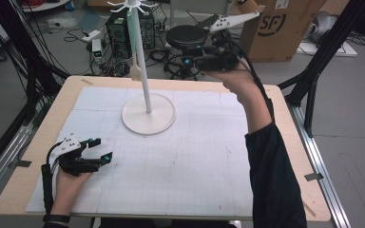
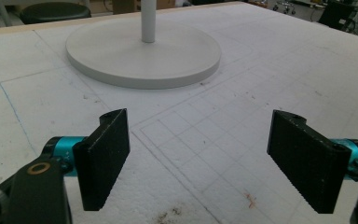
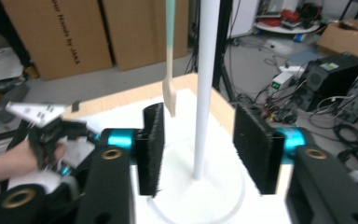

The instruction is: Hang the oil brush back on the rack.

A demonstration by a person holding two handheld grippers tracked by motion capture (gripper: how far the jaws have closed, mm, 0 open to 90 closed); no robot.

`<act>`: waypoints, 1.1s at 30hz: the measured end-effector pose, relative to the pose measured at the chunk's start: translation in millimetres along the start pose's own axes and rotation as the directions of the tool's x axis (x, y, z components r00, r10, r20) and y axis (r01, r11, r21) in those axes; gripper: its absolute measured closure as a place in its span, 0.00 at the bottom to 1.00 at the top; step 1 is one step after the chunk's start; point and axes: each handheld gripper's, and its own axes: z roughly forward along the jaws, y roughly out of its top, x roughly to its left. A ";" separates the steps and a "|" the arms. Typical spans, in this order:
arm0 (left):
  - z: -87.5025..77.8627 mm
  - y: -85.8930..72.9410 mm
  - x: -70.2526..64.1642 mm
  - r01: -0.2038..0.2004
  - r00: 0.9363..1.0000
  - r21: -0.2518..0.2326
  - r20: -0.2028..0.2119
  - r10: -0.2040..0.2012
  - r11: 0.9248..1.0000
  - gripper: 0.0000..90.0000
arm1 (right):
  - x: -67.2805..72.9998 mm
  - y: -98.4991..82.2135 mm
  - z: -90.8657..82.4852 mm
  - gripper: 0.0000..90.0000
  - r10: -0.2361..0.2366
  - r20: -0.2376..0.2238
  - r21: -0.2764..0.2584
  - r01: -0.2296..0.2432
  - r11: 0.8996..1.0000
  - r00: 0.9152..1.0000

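light: even, soft, indoor; source not seen
shadows: faint ones cast beside the stand base (image 1: 148, 116) and under the left gripper (image 1: 100, 149)
glare: none noted on the white table mat (image 1: 195, 156)
high view: slightly soft, low detail
left gripper view: sharp, jaws crisp
right gripper view: blurred throughout, hanging spatula (image 3: 169, 56) smeared
edges: mild bending seen

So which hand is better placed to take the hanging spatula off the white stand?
Probably the right: its gripper, jaws open, is raised near the wooden spatula on the white pole stand; the left gripper rests low on the table.
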 end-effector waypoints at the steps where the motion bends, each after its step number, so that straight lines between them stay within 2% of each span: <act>1: 0.0 0.0 0.0 -0.001 1.000 0.000 0.000 0.001 1.000 0.24 | -0.3 -7.0 -2.2 0.56 0.003 -0.007 0.005 -0.003 1.000 1.000; 5: 0.0 0.0 -0.5 -0.004 1.000 0.002 -0.003 0.004 1.000 0.24 | 1.2 -36.5 -12.4 0.50 0.020 -0.030 0.018 -0.020 1.000 0.999; 10: -0.1 -0.1 -0.2 -0.001 1.000 0.000 -0.002 0.001 1.000 0.24 | 6.5 -79.4 -29.6 0.45 0.043 -0.051 -0.009 -0.044 0.999 0.998; 14: -0.3 -0.1 -0.2 -0.004 1.000 0.001 -0.002 0.004 1.000 0.23 | 12.4 -115.7 -43.4 0.40 0.052 -0.035 -0.027 -0.053 0.998 0.998; 21: -0.1 -0.2 -0.3 0.000 1.000 0.000 -0.005 0.000 1.000 0.23 | 28.4 -193.9 -58.6 0.37 0.077 0.021 -0.027 -0.076 0.997 0.997; 24: -0.1 -0.1 -0.1 0.002 1.000 0.000 -0.004 -0.002 1.000 0.23 | 30.2 -224.4 -59.7 0.35 0.109 0.026 -0.026 -0.108 0.994 0.994; 27: 0.1 -0.1 0.1 0.005 1.000 -0.001 -0.004 -0.005 1.000 0.23 | 33.2 -251.0 -58.4 0.33 0.125 0.066 0.003 -0.126 0.992 0.990; 33: 0.1 -0.1 0.2 0.008 1.000 -0.001 -0.007 -0.008 1.000 0.23 | 43.5 -286.8 -50.5 0.31 0.140 0.095 0.037 -0.144 0.989 0.986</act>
